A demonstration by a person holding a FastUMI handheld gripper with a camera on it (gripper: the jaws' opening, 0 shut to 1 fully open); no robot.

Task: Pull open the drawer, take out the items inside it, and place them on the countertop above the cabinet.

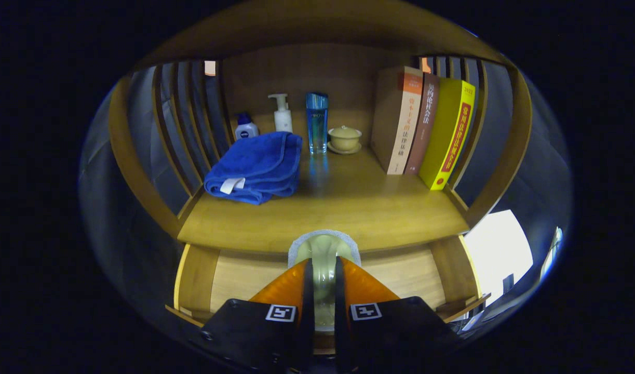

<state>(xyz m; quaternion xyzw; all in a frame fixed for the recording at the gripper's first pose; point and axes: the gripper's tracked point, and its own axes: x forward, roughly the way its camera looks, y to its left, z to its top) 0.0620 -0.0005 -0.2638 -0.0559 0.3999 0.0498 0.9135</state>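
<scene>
My gripper (323, 264) is shut on a pale green rounded item with a whitish rim (322, 245); both fingers press its sides. The item's top stands at the front edge of the wooden countertop (348, 208). Below that edge the drawer (244, 278) is pulled open, with its light wooden bottom showing on either side of the fingers. I cannot tell exactly what the held item is, since the fingers hide its lower part.
On the countertop lie a folded blue towel (257, 166), a small white bottle (245, 127), a white pump bottle (282, 113), a tall blue bottle (316, 122) and a lidded cup on a saucer (344, 139). Three books (426, 124) stand at the right. Slatted side walls (185, 124) enclose the shelf.
</scene>
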